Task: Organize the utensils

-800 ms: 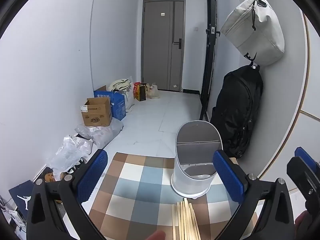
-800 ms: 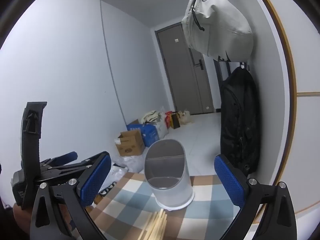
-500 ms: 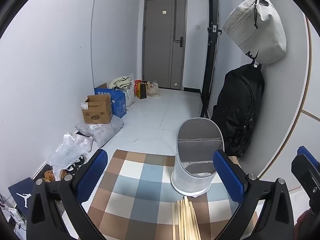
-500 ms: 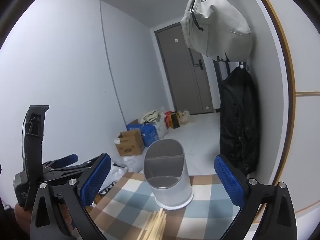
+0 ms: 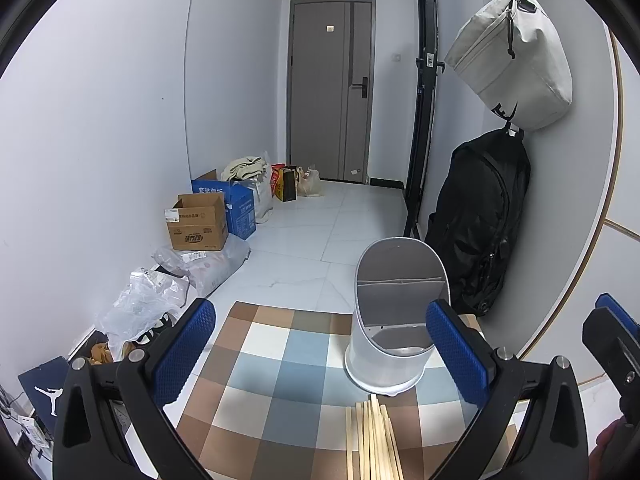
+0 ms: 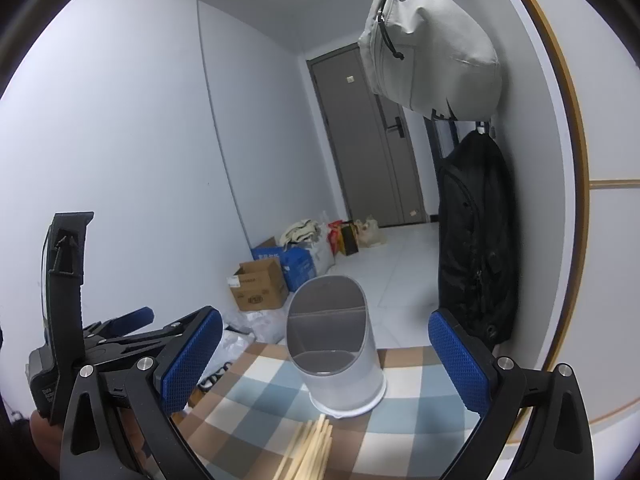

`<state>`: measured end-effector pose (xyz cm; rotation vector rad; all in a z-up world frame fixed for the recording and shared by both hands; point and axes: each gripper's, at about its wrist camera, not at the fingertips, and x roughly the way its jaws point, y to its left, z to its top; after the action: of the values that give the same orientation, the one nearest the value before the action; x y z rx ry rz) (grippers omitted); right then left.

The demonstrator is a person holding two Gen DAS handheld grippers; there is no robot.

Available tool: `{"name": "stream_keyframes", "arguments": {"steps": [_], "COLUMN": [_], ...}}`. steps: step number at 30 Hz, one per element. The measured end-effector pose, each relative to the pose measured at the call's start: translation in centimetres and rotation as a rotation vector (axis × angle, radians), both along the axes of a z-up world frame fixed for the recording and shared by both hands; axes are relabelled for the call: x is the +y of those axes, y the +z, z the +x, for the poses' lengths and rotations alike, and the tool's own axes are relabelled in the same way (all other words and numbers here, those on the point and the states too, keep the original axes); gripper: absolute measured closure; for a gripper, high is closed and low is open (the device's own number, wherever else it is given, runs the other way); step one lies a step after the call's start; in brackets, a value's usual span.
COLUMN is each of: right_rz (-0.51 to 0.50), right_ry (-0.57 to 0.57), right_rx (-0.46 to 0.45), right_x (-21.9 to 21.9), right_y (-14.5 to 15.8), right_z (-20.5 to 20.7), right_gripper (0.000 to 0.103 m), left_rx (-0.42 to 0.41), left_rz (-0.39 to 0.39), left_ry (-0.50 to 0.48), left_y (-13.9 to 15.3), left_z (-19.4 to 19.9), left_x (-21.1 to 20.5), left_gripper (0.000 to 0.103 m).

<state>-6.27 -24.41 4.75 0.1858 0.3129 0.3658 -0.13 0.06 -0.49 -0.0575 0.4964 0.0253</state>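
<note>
Pale wooden chopsticks (image 5: 374,440) (bundled) lie before the divided white holder (image 5: 394,316); both grippers gape, holding nothing.

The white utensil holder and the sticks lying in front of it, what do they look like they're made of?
The white oval utensil holder with grey inner dividers looks like moulded plastic: smooth, matte, even colour, thin rim, flared base. The bundle of pale tan square-edged chopsticks looks like unfinished bamboo or wood: dull, light, straight; the grain is too fine to see. They lie on a checked cloth that appears woven.
</note>
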Motion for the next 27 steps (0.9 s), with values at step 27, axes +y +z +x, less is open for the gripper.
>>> {"name": "stream_keyframes", "arguments": {"steps": [27], "right_rz": [-0.001], "right_ry": [0.0], "right_rx": [0.013], "right_x": [0.3], "right_y": [-0.33], "right_z": [0.23], "right_gripper": [0.0], "left_rx": [0.004], "left_rz": [-0.012], "left_ry": [-0.007], "left_y": [0.1], "left_z": [-0.05], "left_x": [0.01], "left_gripper": [0.001]}}
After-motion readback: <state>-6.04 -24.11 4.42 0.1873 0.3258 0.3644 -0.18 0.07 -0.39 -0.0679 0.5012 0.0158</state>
